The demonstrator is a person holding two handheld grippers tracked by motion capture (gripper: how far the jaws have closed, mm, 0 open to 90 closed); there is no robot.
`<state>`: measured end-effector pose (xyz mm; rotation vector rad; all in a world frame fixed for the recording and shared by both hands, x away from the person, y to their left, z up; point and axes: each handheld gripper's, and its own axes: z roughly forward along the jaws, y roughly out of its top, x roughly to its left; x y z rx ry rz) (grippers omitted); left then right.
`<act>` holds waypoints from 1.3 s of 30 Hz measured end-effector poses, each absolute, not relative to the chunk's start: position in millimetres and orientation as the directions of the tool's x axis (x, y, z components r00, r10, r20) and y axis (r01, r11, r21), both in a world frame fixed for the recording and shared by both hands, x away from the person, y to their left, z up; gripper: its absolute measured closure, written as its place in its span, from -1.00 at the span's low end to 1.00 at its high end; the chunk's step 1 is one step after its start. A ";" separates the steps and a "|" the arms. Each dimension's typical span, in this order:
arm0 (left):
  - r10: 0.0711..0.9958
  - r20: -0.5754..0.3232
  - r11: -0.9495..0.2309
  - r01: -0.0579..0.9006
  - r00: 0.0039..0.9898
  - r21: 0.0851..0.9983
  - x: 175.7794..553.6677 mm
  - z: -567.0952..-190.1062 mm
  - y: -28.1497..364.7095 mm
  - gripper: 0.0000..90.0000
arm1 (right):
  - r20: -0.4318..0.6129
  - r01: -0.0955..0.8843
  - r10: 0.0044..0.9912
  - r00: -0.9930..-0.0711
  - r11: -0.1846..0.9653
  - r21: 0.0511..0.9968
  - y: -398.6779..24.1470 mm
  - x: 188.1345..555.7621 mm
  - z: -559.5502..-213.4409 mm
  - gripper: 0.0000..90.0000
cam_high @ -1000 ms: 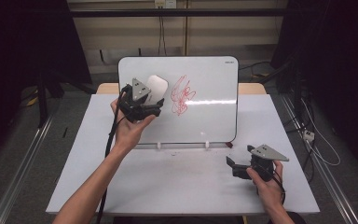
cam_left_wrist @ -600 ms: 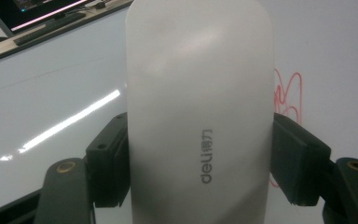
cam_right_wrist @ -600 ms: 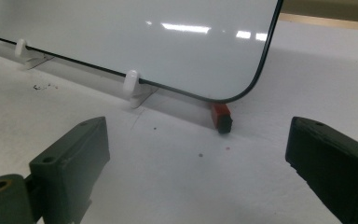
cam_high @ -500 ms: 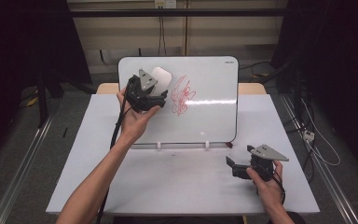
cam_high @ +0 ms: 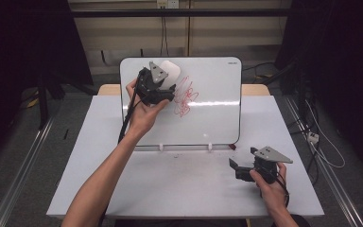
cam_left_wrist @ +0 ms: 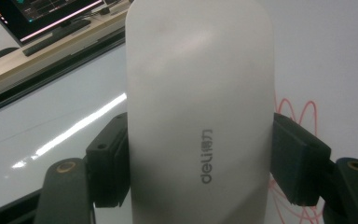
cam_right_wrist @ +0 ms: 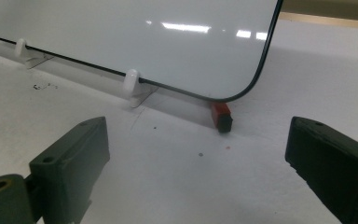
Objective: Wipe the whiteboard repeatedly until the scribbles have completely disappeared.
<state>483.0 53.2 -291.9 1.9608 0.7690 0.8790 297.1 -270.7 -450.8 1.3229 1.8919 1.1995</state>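
Observation:
A white board (cam_high: 212, 118) stands upright on the white table (cam_high: 179, 189), with a red scribble (cam_high: 185, 97) left of its middle. My left gripper (cam_high: 166, 80) is shut on a white oblong eraser (cam_high: 172, 71) and holds it against the board's upper left, just left of the scribble. In the left gripper view the eraser (cam_left_wrist: 198, 107) sits between both black pads (cam_left_wrist: 298, 163), with the scribble (cam_left_wrist: 298, 109) behind it at the right. My right gripper (cam_high: 235, 169) rests on the table at the front right, open, with nothing between its fingers (cam_right_wrist: 74, 149).
Two white clips (cam_right_wrist: 131, 81) hold the board's lower edge. A small red and black piece (cam_right_wrist: 221, 115) lies on the table under the board's lower right corner. Dark stands and cables flank the table.
My left gripper has carried the eraser to the right and slightly up across the board, closer to the red scribble. The right gripper has stayed where it was.

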 end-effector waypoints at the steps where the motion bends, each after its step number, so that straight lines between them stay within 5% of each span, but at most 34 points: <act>1: 0.770 0.293 -0.468 0.190 0.567 0.863 484.6 -292.2 52.7 -0.32 | 0.062 0.450 0.924 -0.378 0.124 0.884 -270.8 296.9 -450.7 -0.86; 39: 0.770 0.348 -0.523 0.216 0.535 0.825 505.1 -305.9 33.4 -0.32 | 0.061 0.451 0.923 -0.381 0.128 0.883 -270.1 297.2 -451.2 -0.85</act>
